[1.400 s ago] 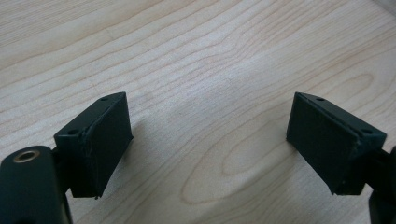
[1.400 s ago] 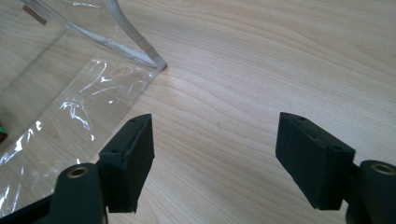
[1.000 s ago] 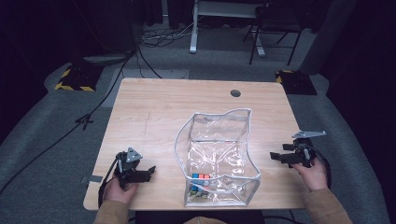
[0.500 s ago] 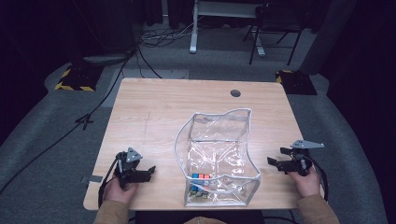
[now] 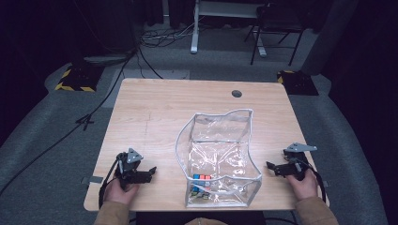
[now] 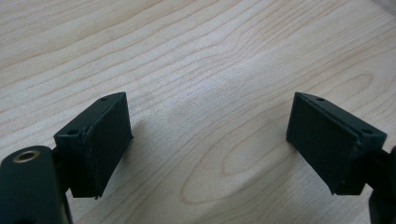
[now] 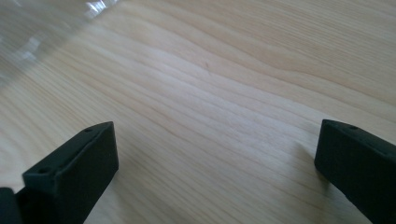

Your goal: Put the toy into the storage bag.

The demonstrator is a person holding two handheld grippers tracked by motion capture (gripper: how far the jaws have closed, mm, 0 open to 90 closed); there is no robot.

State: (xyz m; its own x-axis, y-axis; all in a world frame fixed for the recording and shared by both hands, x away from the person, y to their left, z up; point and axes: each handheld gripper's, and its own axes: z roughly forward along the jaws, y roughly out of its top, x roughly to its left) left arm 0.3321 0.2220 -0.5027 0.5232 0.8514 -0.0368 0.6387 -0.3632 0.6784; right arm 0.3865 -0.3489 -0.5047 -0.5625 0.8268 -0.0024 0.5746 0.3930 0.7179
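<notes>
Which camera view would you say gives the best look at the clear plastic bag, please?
The high view: it shows the whole clear plastic bag standing open on the table between the two grippers, with small colourful items at its near end. The right gripper view catches just a blurred, shiny edge of it at the upper left. The left gripper view looks onto bare wood.

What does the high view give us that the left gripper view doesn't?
High view alone: the clear plastic bag mid-table with small colourful cubes inside, the right tool beside it, both hands, and the floor cables. Left gripper view alone: the left tool up close, jaws wide apart with bare wood between them. Both: the wooden table and the left tool, empty.
</notes>
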